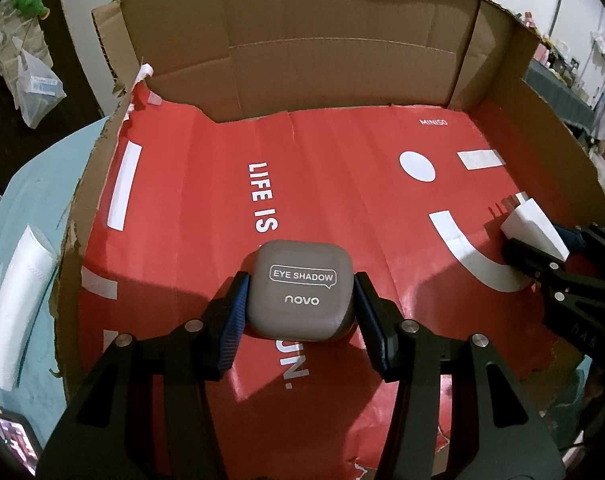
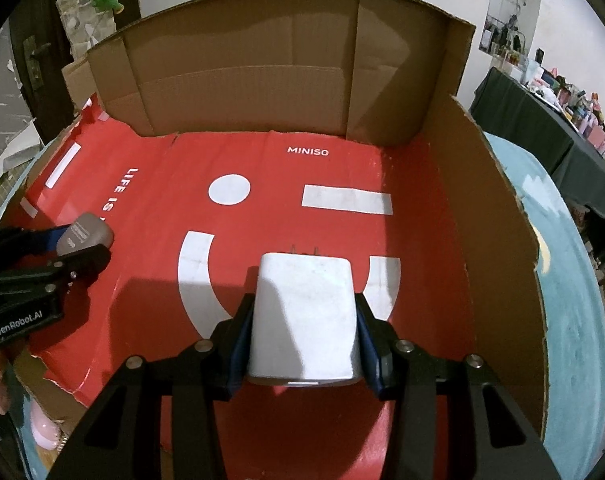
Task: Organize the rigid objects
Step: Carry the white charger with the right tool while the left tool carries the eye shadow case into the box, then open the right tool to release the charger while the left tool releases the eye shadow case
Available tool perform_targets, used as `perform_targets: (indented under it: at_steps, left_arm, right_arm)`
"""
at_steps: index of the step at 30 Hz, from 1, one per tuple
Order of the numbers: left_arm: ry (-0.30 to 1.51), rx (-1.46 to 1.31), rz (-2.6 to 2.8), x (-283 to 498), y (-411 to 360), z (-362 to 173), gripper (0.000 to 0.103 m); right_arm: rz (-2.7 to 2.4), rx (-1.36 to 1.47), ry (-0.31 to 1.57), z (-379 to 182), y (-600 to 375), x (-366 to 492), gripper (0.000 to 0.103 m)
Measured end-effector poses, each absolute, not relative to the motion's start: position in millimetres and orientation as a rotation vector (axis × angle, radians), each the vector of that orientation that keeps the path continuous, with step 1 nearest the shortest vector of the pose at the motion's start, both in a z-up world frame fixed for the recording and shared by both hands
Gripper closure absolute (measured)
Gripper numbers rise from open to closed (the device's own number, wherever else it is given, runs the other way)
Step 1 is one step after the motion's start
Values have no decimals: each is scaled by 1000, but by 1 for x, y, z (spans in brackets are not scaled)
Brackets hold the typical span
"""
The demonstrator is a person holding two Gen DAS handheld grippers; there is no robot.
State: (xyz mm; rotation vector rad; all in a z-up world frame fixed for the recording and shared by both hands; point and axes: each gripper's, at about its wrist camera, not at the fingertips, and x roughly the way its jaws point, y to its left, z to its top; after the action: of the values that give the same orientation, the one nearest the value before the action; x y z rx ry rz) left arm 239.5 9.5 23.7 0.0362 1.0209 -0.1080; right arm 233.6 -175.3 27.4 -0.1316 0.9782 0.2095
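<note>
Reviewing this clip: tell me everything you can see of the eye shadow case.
The eye shadow case is a small, rounded-square compact of matte taupe-grey plastic, lid shut and facing up, printed "EYE SHADOW" in a white speech bubble above "novo". The left gripper clamps it by two opposite sides between blue-padded fingers. It sits level over the red paper sheet lining the cardboard box; whether it rests on the sheet cannot be told. The right wrist view shows it edge-on.
</note>
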Motion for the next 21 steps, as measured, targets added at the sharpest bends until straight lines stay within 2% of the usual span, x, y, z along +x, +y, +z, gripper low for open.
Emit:
perform_targets:
  at_steps: [9,12,14,21]
  left_arm:
    - [1024,37,-108,240,9,24,53]
    - [1029,30,-117,240,8,24,48]
    - [1038,25,-120,240,8,24,42]
    - [1044,8,-120,240,9,24,37]
  right_arm:
    - [210,-126,984,28,-175,235,54]
    - [210,-127,984,27,-175,236,54]
    - [210,-127,983,27,-175,236,54]
    - [207,-131,982,27,-174,236,54]
